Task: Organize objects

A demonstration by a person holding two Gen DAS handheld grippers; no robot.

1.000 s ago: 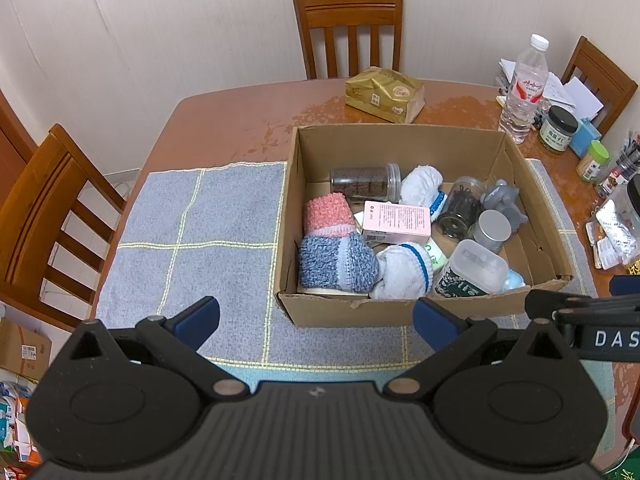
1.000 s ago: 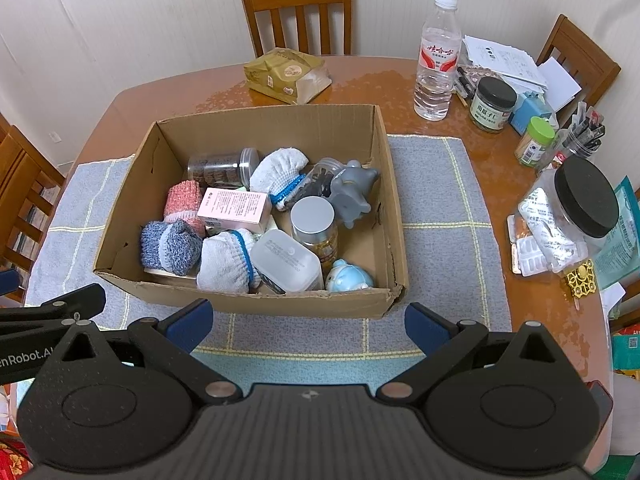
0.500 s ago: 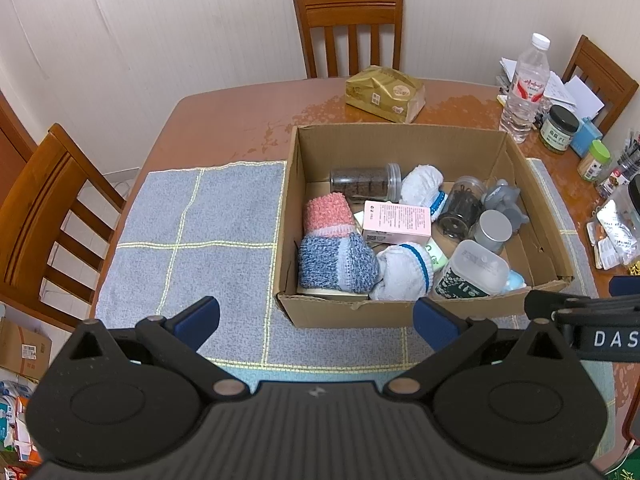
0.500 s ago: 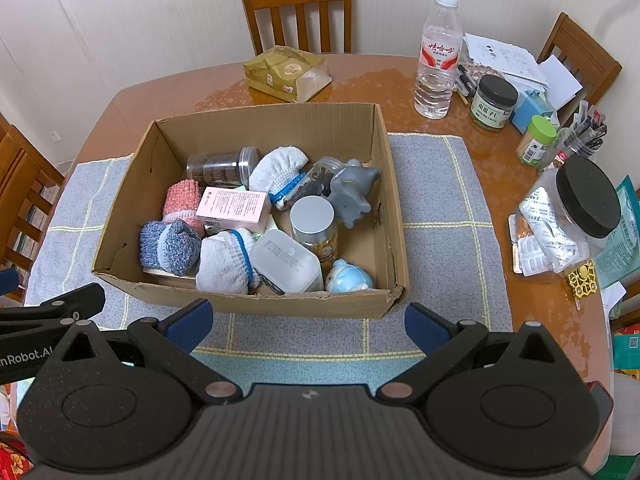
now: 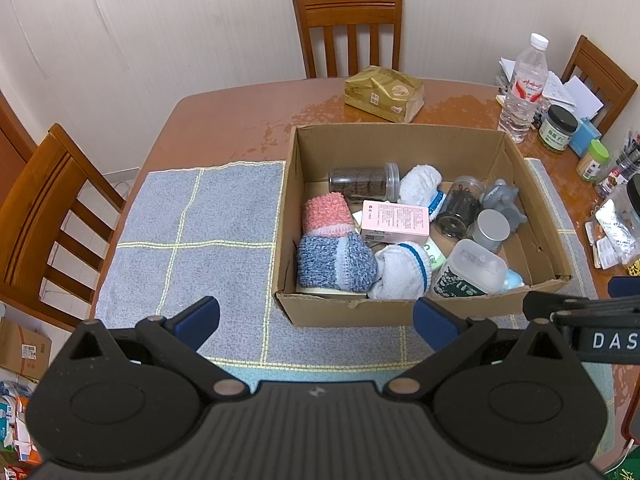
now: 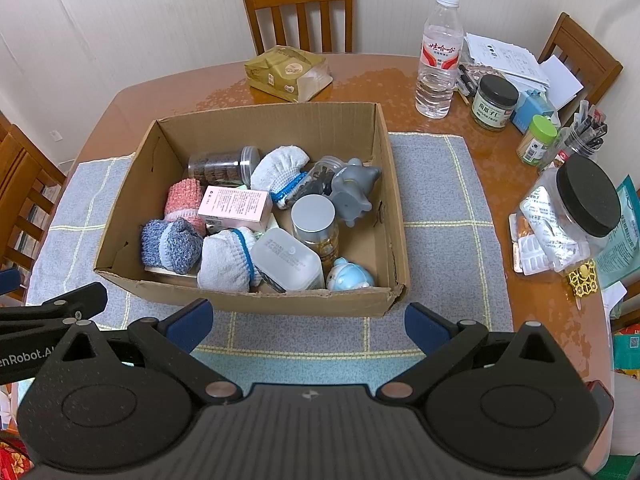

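Note:
A cardboard box point(image 5: 400, 136) point(image 6: 264, 124) sits on a grey mat point(image 5: 208, 216) point(image 6: 440, 200) on the wooden table. It holds a pink box point(image 5: 394, 222) point(image 6: 236, 208), a blue sock roll point(image 5: 332, 262) point(image 6: 170, 246), a pink sock roll point(image 5: 324, 214), white sock rolls point(image 5: 400, 270) point(image 6: 224, 260), jars point(image 5: 362, 180) point(image 6: 316, 220), a white container point(image 6: 286, 258), a grey toy point(image 6: 354, 190) and a blue toy point(image 6: 348, 278). My left gripper point(image 5: 316, 320) is open and empty before the box's near wall. My right gripper point(image 6: 308, 322) is open and empty there too.
A gold bag point(image 5: 384, 94) lies behind the box. A water bottle point(image 6: 438, 52), jars point(image 6: 494, 102), papers and a black-lidded container point(image 6: 576, 212) crowd the table's right side. Wooden chairs point(image 5: 348, 28) stand around the table. The mat left of the box lies bare.

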